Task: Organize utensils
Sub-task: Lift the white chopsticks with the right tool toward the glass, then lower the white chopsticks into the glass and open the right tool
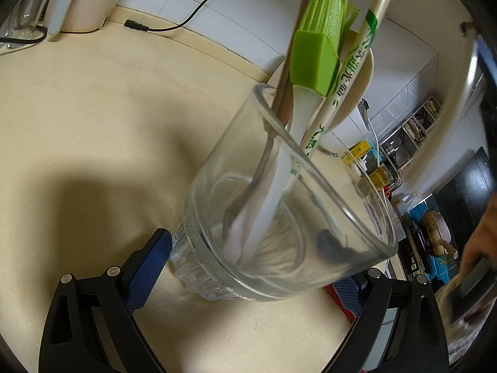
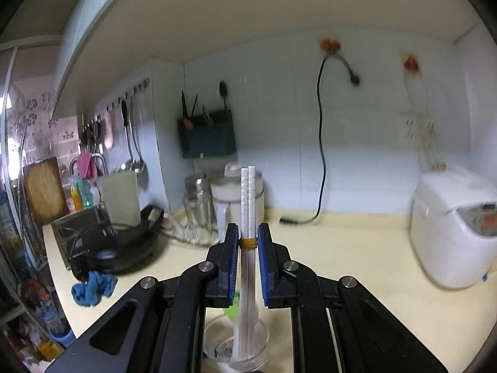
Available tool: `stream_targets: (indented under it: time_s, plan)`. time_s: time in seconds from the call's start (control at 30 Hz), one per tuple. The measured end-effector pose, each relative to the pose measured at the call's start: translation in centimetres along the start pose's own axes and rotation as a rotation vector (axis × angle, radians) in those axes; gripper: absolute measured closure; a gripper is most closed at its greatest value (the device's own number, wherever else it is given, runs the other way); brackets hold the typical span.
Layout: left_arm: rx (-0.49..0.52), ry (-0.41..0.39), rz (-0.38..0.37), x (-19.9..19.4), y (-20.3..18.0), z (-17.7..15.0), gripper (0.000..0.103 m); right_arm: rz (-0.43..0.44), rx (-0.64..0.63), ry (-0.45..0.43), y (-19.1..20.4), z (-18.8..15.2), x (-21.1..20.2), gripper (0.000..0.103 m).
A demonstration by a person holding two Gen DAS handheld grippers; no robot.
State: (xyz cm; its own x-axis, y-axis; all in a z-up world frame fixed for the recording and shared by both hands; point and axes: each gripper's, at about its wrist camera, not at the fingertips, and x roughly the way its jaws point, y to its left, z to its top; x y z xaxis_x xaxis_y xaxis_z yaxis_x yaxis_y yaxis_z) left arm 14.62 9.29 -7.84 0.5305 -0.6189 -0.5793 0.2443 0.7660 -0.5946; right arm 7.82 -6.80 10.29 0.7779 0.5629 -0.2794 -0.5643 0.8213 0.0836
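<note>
A clear glass cup [image 1: 279, 205] stands on the cream counter [image 1: 93, 124], tilted in the left wrist view. It holds a green silicone brush [image 1: 316, 52] with a white handle, a printed white chopstick pair [image 1: 344, 71], a wooden handle and a pale spoon. My left gripper [image 1: 257, 267] closes on the cup's ribbed base with its blue pads [image 1: 149, 267]. My right gripper [image 2: 248, 242] is shut on a pair of white chopsticks [image 2: 248, 205] bound by a rubber band, held upright above the cup [image 2: 236, 345].
A white appliance [image 2: 453, 227] stands at the right, a black cable [image 2: 321, 155] hangs from the wall. Jars [image 2: 217, 199], a black pan [image 2: 124, 245] and a blue cloth [image 2: 93, 289] sit at the left. A person's hand [image 1: 478, 248] shows at the right edge.
</note>
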Motion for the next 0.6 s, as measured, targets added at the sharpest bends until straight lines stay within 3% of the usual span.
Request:
stream_targets:
  time_s: [0.6]
  plan:
    - [-0.001, 0.0, 0.001, 0.0, 0.0, 0.0, 0.007, 0.01, -0.079, 0.136, 1.6, -5.6, 1.9, 0.091]
